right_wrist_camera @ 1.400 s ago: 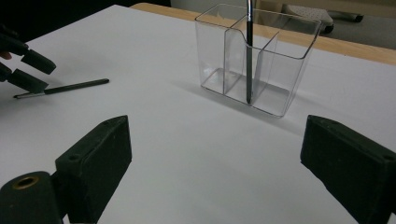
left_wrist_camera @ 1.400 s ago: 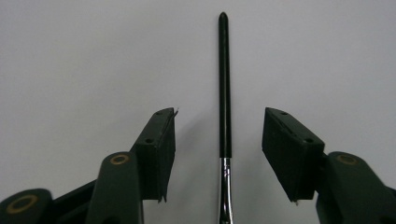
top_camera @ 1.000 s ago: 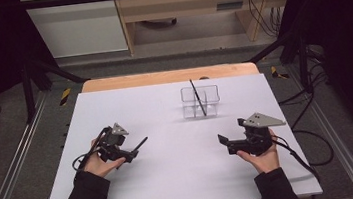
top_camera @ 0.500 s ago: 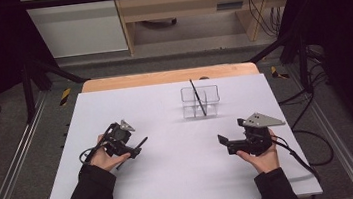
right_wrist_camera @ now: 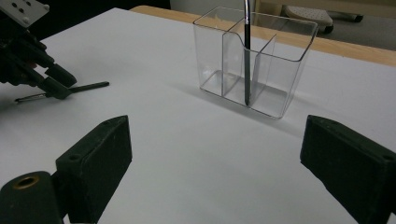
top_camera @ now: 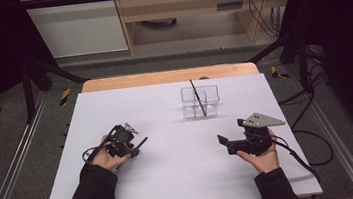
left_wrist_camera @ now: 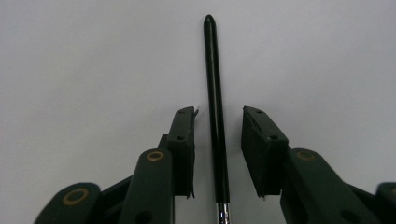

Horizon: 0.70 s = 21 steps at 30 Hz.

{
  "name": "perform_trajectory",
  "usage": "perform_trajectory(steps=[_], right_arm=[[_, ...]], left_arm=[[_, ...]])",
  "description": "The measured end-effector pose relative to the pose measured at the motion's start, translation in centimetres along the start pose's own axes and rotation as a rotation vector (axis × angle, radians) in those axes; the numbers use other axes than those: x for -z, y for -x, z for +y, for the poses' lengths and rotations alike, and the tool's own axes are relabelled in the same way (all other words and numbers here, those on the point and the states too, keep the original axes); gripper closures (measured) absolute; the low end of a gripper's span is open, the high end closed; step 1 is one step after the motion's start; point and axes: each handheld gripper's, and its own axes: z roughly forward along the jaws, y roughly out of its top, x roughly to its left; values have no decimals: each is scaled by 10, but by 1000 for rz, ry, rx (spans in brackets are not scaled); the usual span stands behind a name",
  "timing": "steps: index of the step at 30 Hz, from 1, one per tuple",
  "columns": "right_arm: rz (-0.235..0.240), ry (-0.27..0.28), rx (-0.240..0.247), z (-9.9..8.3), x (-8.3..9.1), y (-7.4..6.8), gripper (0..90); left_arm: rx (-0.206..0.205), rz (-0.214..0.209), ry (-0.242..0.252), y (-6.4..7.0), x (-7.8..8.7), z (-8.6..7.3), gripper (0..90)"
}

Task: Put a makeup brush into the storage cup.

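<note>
A black pen (left_wrist_camera: 212, 70) lies flat on the white table (top_camera: 173, 180), its tip pointing away between the jaws of my left gripper (left_wrist_camera: 217, 114). The jaws stand open on either side of it, with a narrow gap on each side. From above, that left gripper (top_camera: 130, 146) sits at the table's left with the pen (top_camera: 142, 143) sticking out to its right. My right gripper (top_camera: 223, 142) hovers open at the right, with nothing between its jaws (right_wrist_camera: 215, 154). A clear divided holder (top_camera: 200, 102) stands at the back middle with a second black pen (top_camera: 198, 97) upright in it.
In the right gripper view the holder (right_wrist_camera: 275, 70) and its pen (right_wrist_camera: 246, 51) stand ahead, and the left gripper (right_wrist_camera: 53, 80) and the lying pen (right_wrist_camera: 88, 86) are at far left. A wooden strip (top_camera: 169, 76) borders the table's far edge.
My left gripper has slid a little to the right so that its jaws now straddle the lying pen. The pen and the right gripper have not moved.
</note>
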Motion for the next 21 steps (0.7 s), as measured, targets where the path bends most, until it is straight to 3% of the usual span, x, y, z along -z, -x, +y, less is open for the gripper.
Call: perform_trajectory(steps=[13, 21], right_arm=[[0, 1, -4, 0, 1, 0, 95], [1, -2, -3, 0, 0, 0, 95]], left_arm=[[24, -32, -15, -1, 1, -2, 749], [16, -38, -17, 0, 1, -2, 820]])
